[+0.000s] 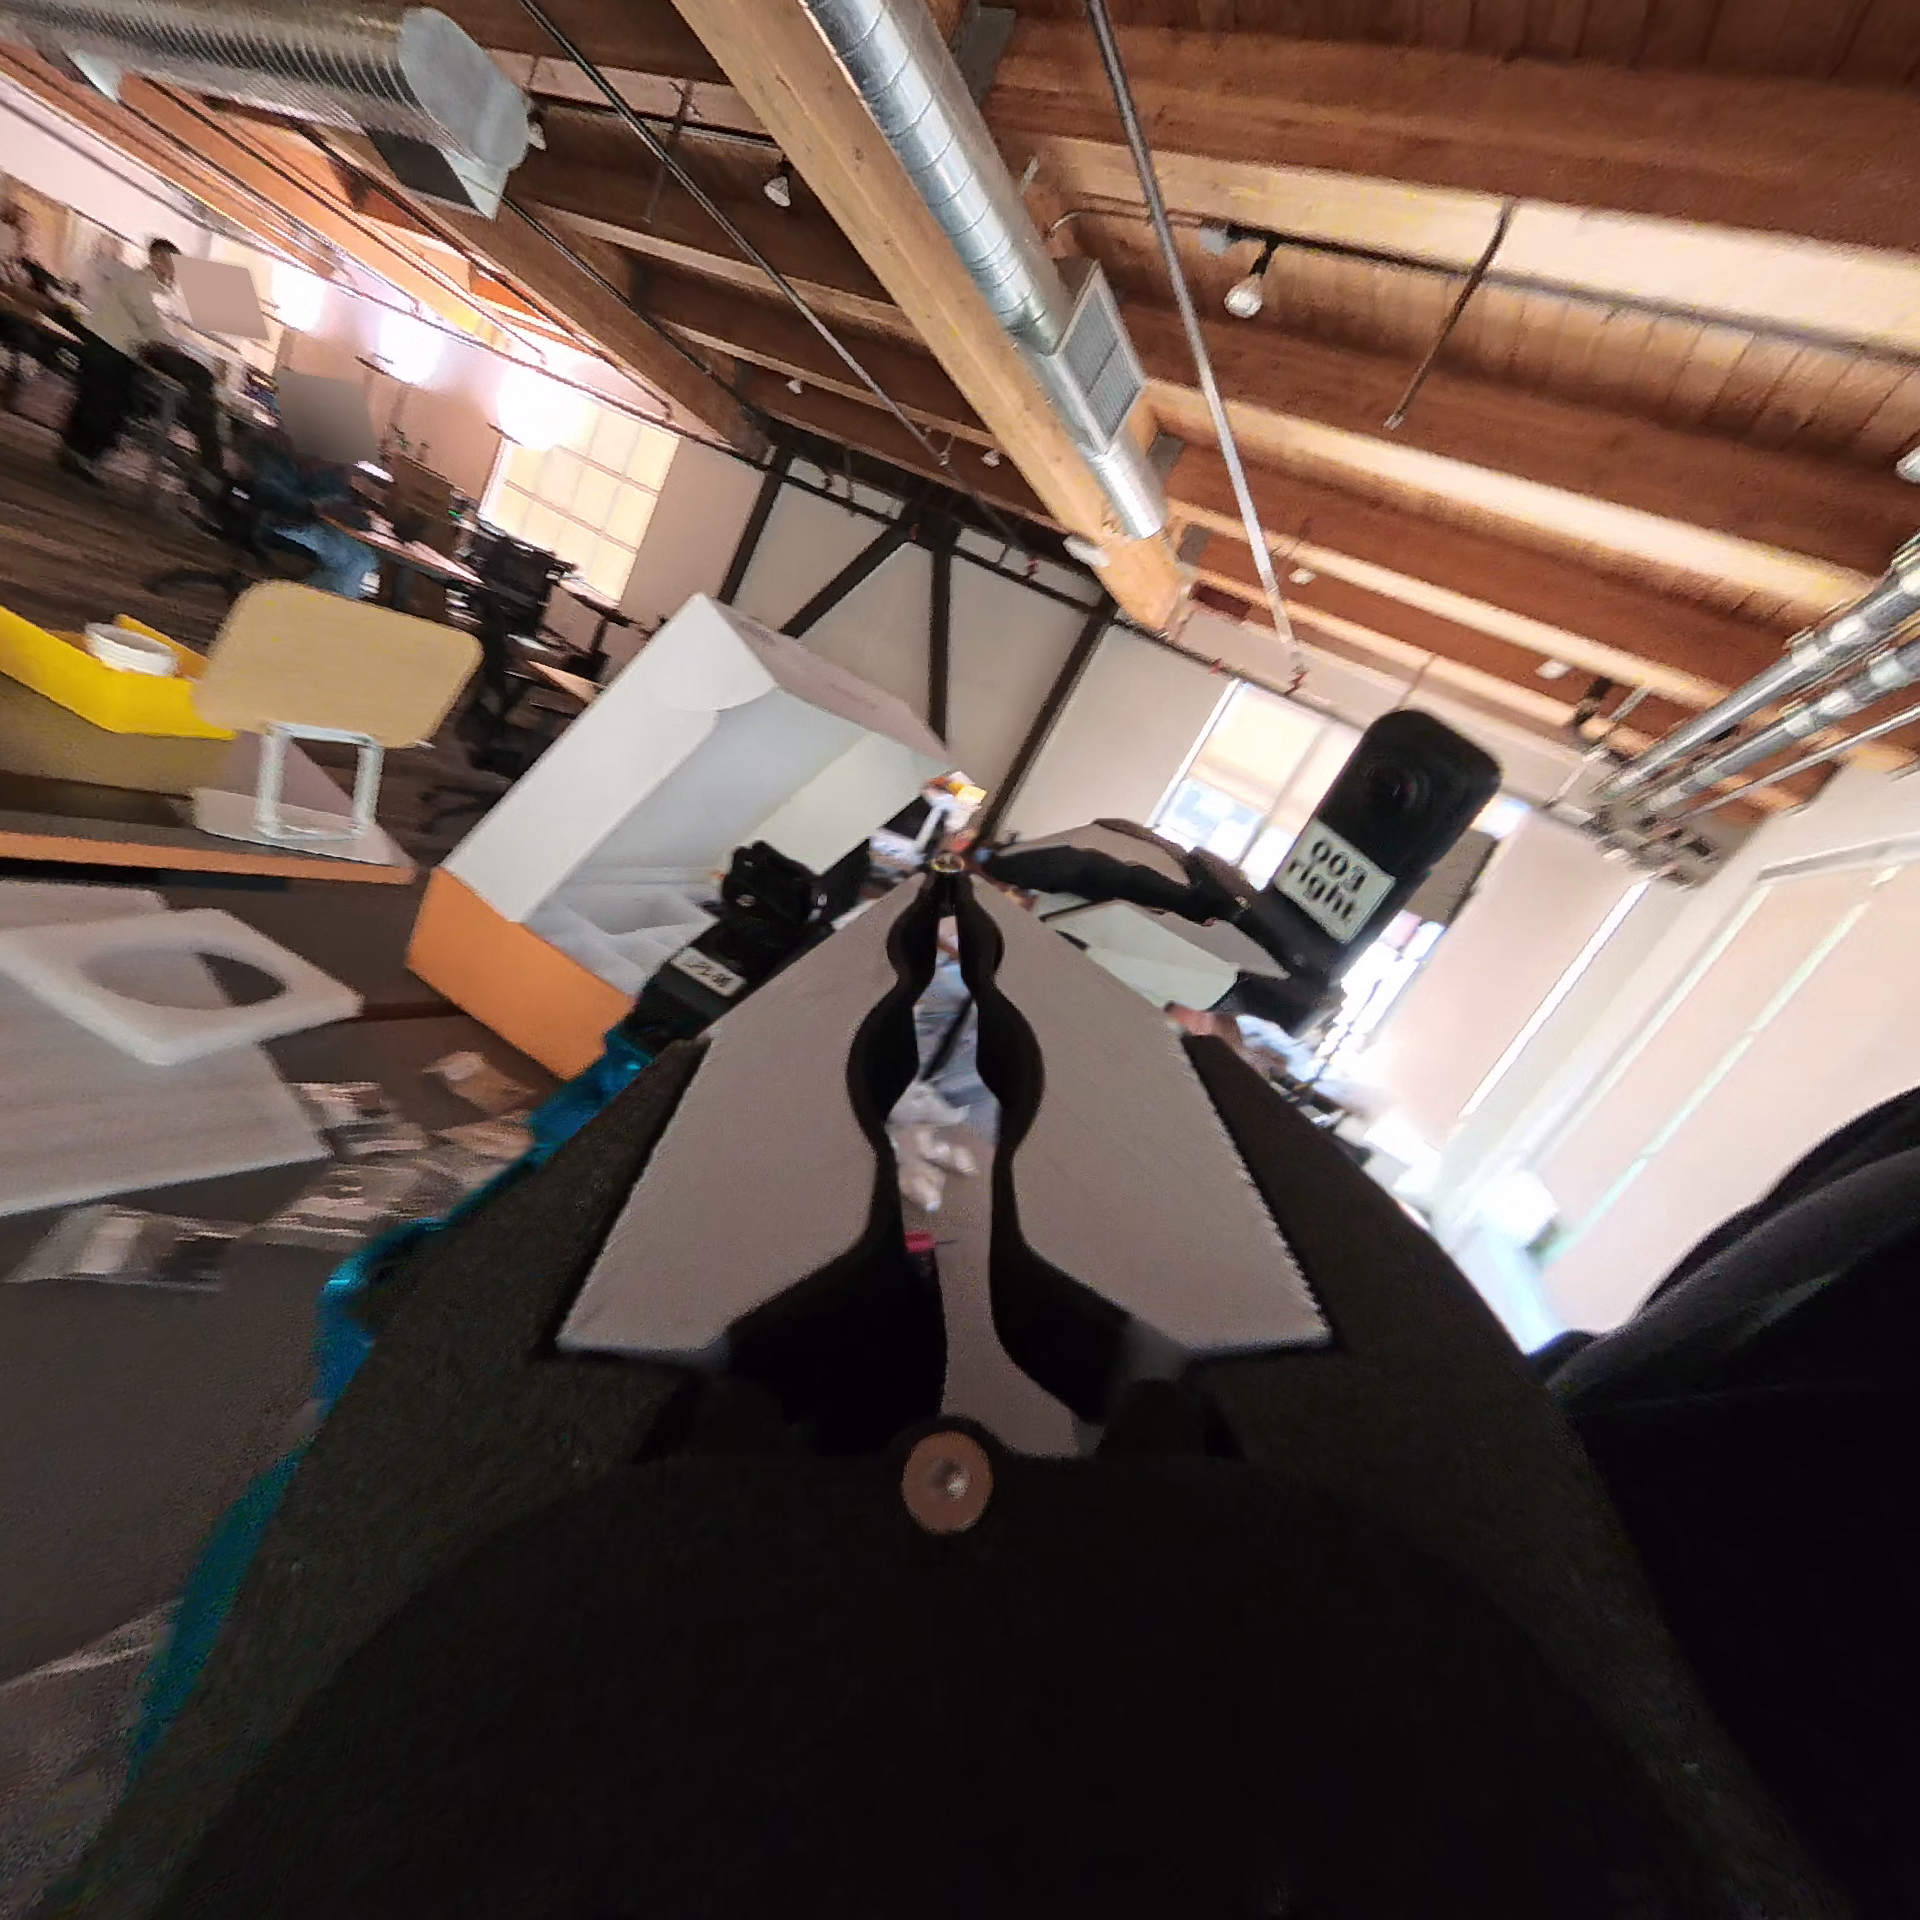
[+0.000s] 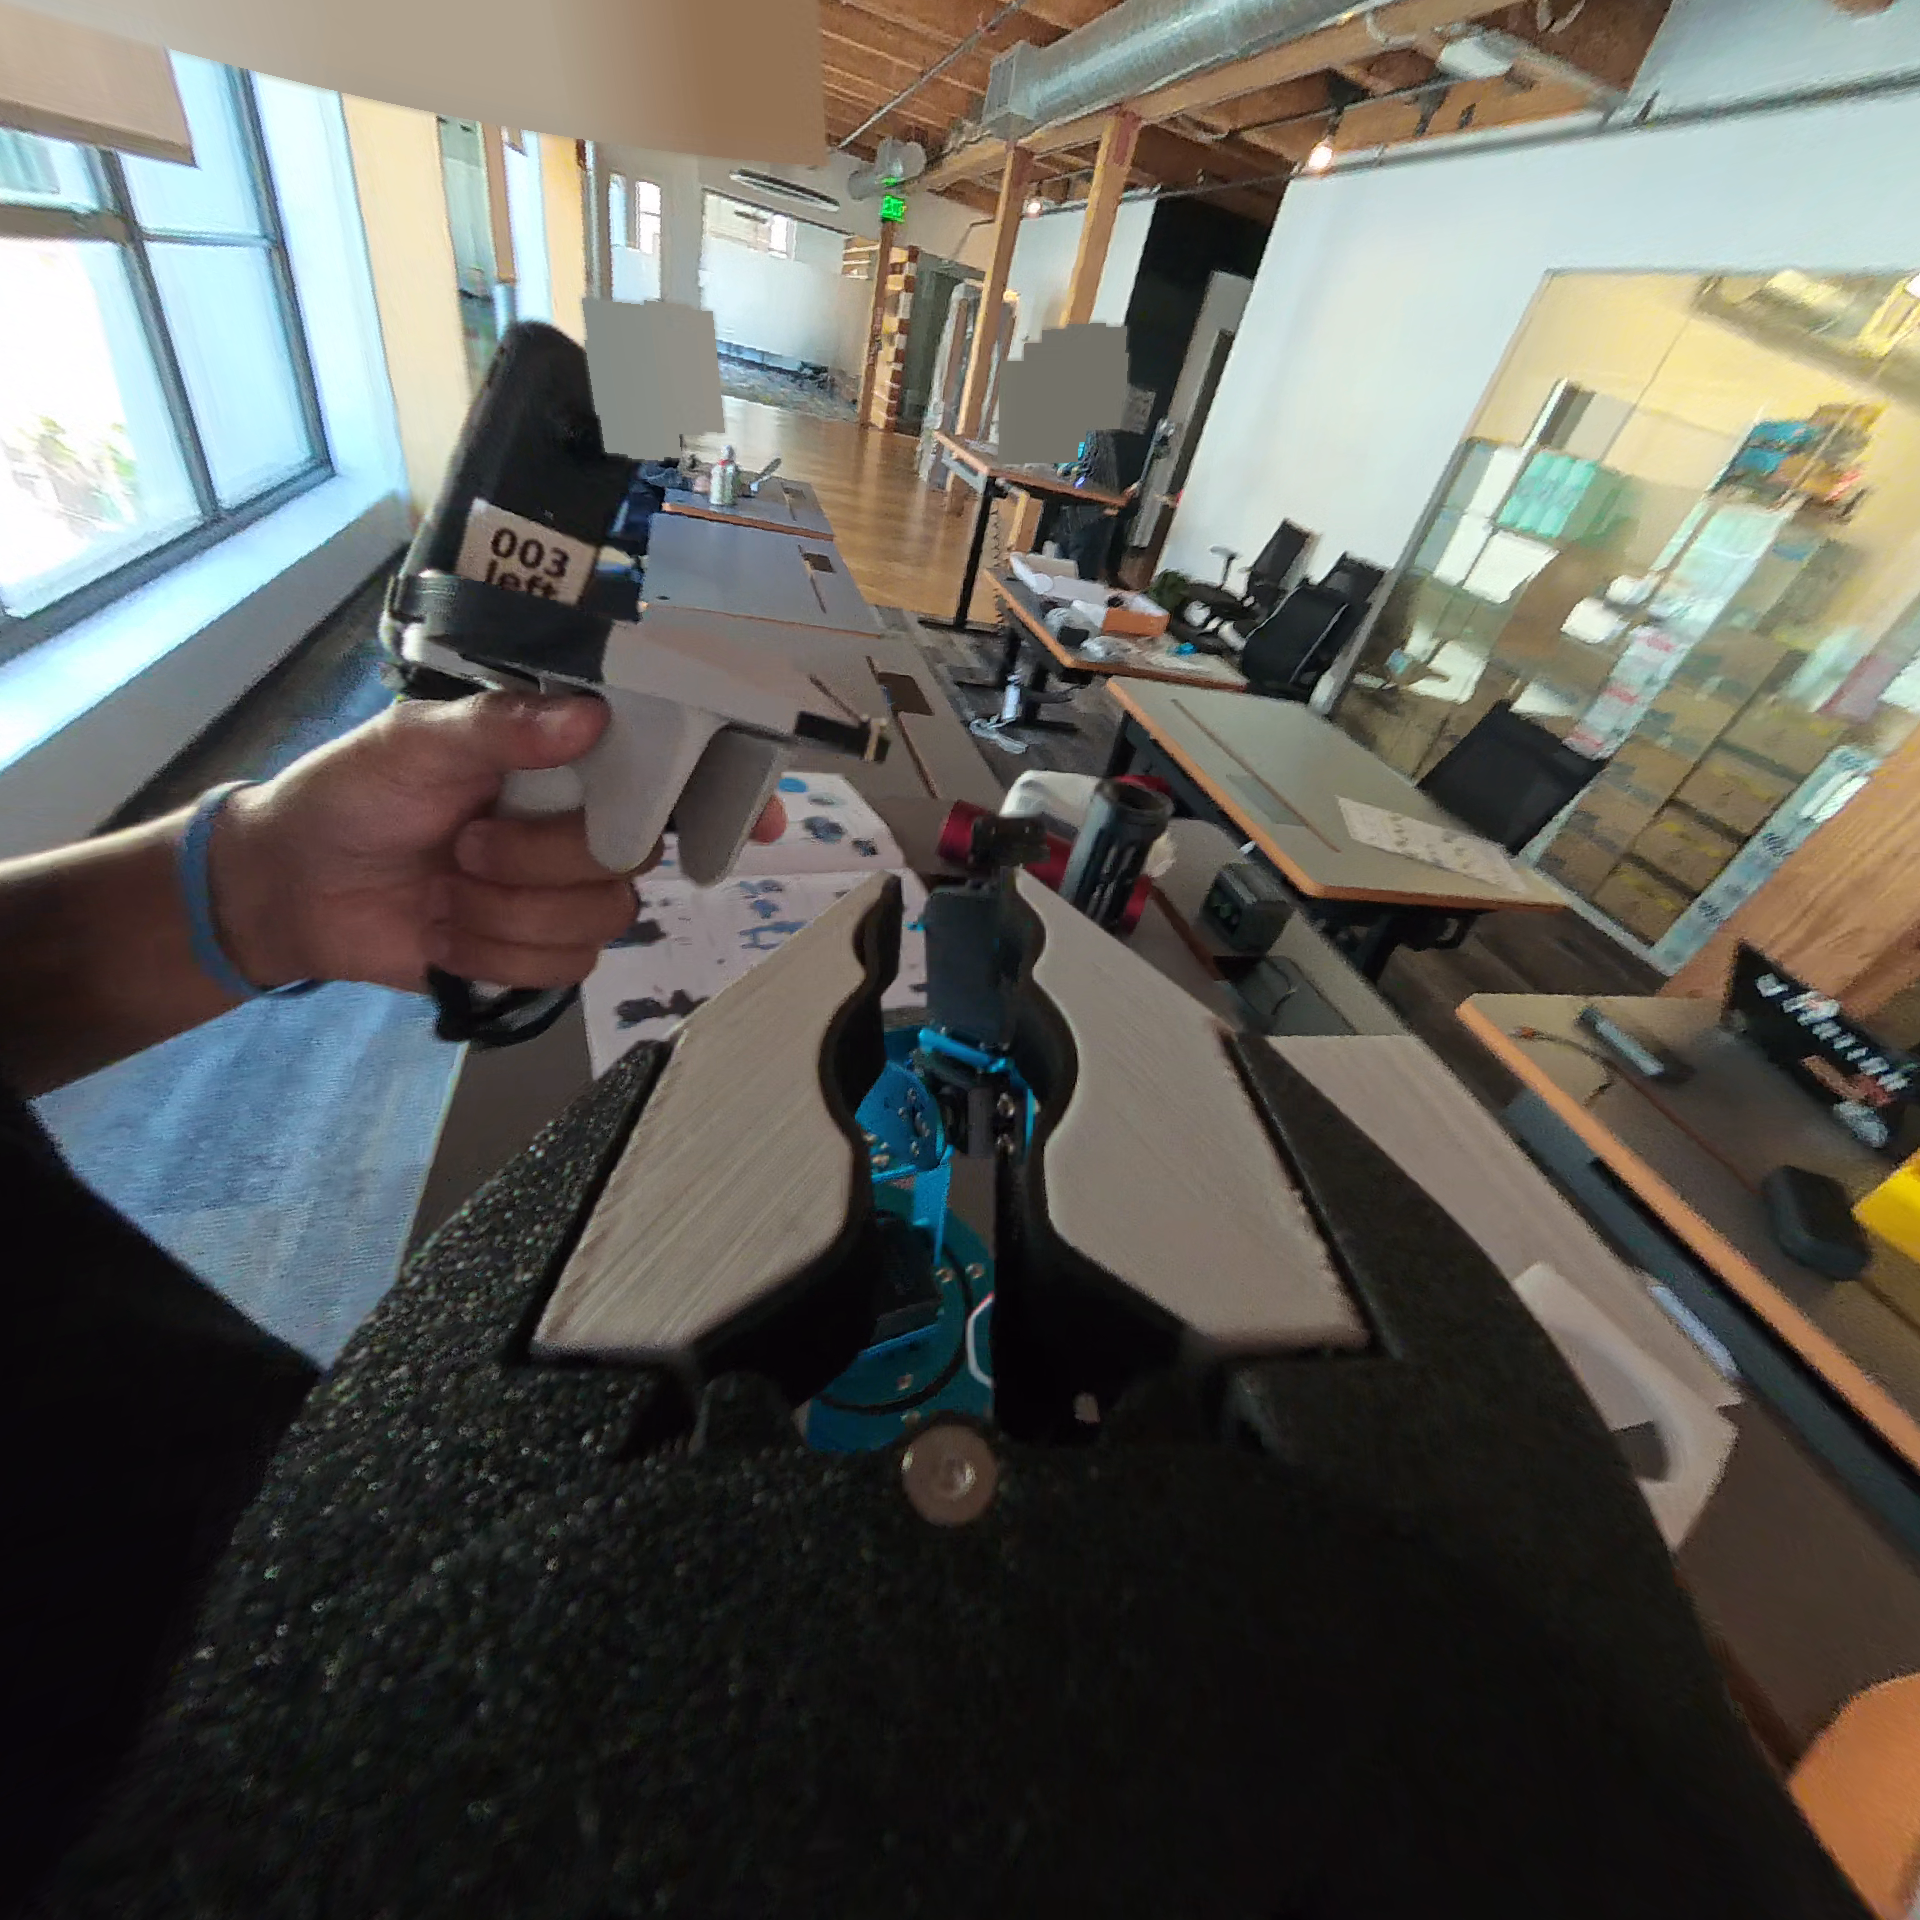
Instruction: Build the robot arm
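Observation:
My left gripper (image 1: 943,878) is shut on a tiny brass-coloured part (image 1: 943,869) at its fingertips, held up in the air. In the right wrist view a hand (image 2: 416,862) holds this left gripper (image 2: 868,738), above and left of my right gripper. My right gripper (image 2: 956,894) is shut on the dark grey block (image 2: 971,961) at the top of a small blue robot arm (image 2: 914,1143) that stands on the table. The arm's blue base (image 2: 904,1382) shows between the fingers. The right gripper's black camera (image 1: 1382,821) shows in the left wrist view.
A white box with an orange side (image 1: 644,831) and a white foam piece (image 1: 177,987) lie on the table. A stained white sheet (image 2: 748,935), red and black cylinders (image 2: 1112,842) and a small black device (image 2: 1242,914) sit beyond the arm. Desks (image 2: 1330,790) stand to the right. The grippers' ends are close to 5 centimetres from one another.

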Tool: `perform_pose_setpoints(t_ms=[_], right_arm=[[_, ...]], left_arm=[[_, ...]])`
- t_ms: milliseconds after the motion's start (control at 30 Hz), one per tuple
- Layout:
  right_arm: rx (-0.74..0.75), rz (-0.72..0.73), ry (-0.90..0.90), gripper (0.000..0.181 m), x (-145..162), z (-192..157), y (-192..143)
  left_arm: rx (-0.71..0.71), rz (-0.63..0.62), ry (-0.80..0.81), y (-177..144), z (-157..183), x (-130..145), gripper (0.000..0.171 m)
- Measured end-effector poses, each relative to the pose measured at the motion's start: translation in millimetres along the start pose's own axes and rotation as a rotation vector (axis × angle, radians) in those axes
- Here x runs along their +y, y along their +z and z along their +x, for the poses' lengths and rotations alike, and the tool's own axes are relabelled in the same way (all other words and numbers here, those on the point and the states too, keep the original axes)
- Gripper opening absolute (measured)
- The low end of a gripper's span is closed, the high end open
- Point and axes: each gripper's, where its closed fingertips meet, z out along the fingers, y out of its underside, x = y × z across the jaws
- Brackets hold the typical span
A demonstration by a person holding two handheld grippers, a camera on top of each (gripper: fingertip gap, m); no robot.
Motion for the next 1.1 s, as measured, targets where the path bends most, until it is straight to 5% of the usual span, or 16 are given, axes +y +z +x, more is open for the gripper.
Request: perform_pose_setpoints(t_ms=[333,1100], right_arm=[[-0.015,0.107,-0.19,0.029,-23.1,-33.8,10.2],[-0.094,0.038,-0.304,0.005,-10.2,-42.5,16.6]], left_arm=[[0.232,0.055,-0.421,5.0,20.0,4.0,0.001],[0.36,-0.088,-0.548,-0.3,30.0,20.2,0.001]])
